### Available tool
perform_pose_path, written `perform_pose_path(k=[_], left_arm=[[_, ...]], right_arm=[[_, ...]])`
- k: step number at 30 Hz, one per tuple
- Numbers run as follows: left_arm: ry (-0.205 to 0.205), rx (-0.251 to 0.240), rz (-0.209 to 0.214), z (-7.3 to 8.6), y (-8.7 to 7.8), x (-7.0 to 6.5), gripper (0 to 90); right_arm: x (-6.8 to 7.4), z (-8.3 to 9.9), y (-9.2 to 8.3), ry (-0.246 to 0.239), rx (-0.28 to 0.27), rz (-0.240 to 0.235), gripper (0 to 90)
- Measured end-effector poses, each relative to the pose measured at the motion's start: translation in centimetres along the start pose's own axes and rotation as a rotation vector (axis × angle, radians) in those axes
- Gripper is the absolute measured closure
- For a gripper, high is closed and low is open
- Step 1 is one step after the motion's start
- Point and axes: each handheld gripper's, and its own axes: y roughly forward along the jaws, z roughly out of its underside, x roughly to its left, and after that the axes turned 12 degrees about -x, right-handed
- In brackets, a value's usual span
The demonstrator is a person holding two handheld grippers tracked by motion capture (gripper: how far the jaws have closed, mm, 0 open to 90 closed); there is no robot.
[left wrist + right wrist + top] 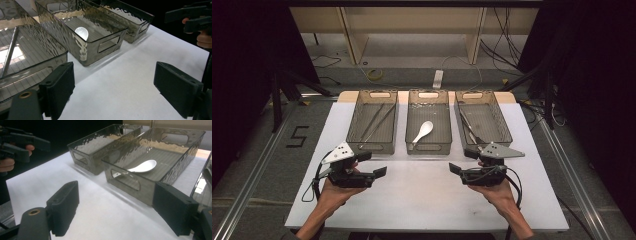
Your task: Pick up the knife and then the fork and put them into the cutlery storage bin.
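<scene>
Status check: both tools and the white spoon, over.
Left tool open, empty. Right tool open, empty. White spoon lying in middle bin, untouched. Bare table between tools, nothing blocking.

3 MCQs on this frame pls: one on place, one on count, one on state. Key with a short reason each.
1. Where does the white spoon lie?
A. In the middle bin
B. On the bare table
C. In the left bin

2. How many clear bins stand in the row on the white table?
A. Two
B. Three
C. Five

3. How do the right gripper's jaws stand?
A. Shut on the spoon
B. Shut on a bin rim
C. Open, with nothing between them

Key:
1 A, the high view shows the spoon on the middle bin's floor.
2 B, three bins sit side by side.
3 C, the right gripper view shows both jaws apart over bare table.
</scene>
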Motion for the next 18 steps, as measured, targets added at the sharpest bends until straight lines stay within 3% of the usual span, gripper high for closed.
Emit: perform_pose_path(k=[4,18], left_arm=[[-0.002,0.0,0.001,0.0,0.0,0.0,16.5],[-0.008,-0.003,0.007,0.0,-0.1,-0.1,16.5]], right_arm=[[0.1,0.6,-0.8,-0.02,0.0,0.013,21.9],[-0.2,2.0,-2.5,-0.015,0.001,0.043,19.7]])
